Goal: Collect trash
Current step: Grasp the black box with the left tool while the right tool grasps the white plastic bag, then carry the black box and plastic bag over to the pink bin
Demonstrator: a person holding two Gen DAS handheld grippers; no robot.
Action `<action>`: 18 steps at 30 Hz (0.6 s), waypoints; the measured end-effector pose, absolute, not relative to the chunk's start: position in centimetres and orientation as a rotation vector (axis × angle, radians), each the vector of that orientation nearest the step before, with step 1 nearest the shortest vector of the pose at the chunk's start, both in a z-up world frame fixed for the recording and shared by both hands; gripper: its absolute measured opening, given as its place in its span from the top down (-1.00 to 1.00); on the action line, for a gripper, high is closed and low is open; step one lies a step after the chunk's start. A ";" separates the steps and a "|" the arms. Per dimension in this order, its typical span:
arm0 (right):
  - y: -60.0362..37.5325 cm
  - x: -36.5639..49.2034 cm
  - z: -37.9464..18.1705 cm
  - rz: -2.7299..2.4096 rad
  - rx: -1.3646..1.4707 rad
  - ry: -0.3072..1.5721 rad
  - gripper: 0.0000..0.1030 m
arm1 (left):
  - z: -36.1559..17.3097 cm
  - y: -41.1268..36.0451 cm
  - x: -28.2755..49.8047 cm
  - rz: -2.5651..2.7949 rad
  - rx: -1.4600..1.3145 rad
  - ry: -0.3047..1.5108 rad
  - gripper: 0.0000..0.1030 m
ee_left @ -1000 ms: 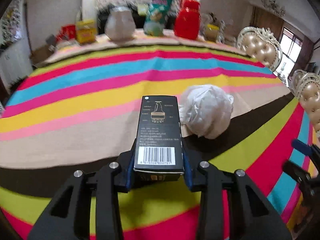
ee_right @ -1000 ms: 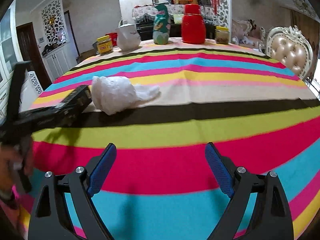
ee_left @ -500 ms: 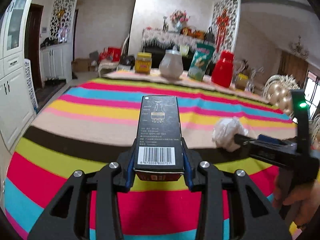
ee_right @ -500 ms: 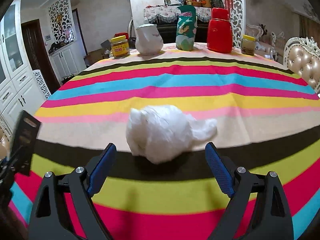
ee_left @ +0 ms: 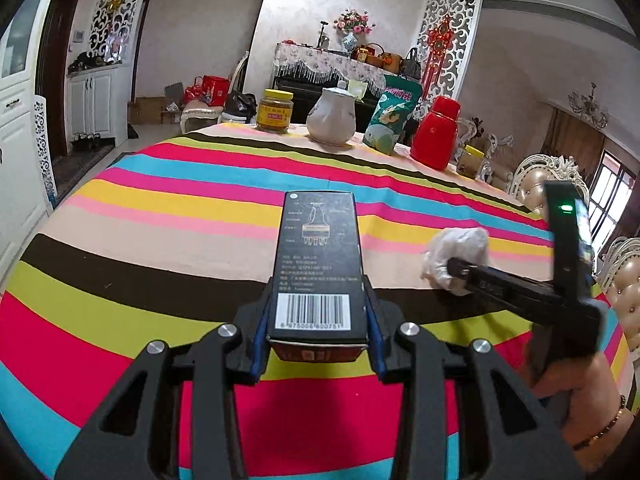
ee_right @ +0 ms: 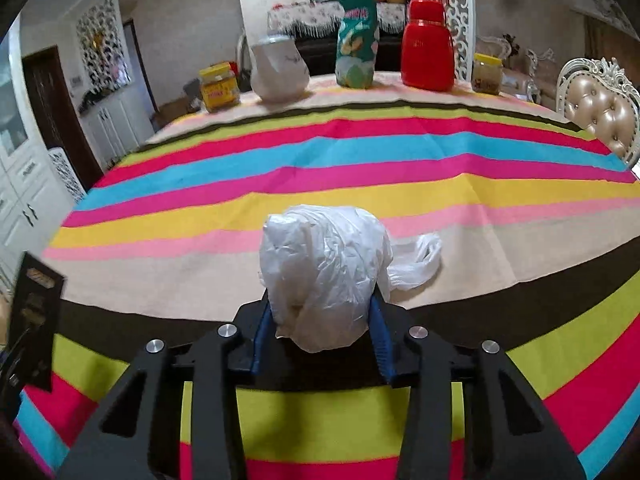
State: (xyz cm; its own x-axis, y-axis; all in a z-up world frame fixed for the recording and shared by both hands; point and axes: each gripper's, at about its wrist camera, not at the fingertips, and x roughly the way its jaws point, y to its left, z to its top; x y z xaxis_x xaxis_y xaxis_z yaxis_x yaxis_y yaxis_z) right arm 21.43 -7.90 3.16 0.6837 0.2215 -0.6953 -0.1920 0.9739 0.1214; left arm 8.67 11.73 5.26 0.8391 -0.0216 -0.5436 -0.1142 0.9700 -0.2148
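Change since earlier frames: the right gripper (ee_right: 320,320) had come across the striped cloth (ee_right: 400,184) to the white bag (ee_right: 324,276), which a moment before lay ahead of wide-open jaws. Its jaws had just been closing, and the blue pads now pressed the bag's near end from both sides. The left view had swung from the table's middle toward the far wall.

Item 1, box (ee_left: 318,264): dark carton, barcode end toward the camera, long axis running straight out along the fingers. Clamped at its near end in the left gripper (ee_left: 318,320), jaws drawn in narrow against its sides; carried clear above the cloth.

Item 2, bag: crumpled plastic, lying on the beige stripe beside the dark one. Bulk sat directly ahead of the right gripper, between its pads; a loose tail trailed off to the right, outside the grip. The right hand (ee_left: 568,384) was the one on it; the left was well apart.

Judged next step: lift the bag straight up, tail hanging.

Not determined: whether the bag held anything; how deep the pads bit into it; its underside. No bin appeared in either view. Far jars, jug and flask were untouched.
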 end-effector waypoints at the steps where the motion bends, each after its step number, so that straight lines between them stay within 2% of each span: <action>1: -8.3 20.9 3.4 0.242 0.044 0.778 0.21 | 5.3 11.6 8.6 0.051 -0.237 0.575 0.27; 10: -10.8 13.6 5.9 0.324 0.030 0.697 0.21 | 5.6 9.5 8.6 -0.027 -0.160 0.557 0.27; 18: -16.4 5.7 7.8 0.282 0.005 0.612 0.21 | 6.2 4.4 6.9 -0.182 0.013 0.488 0.27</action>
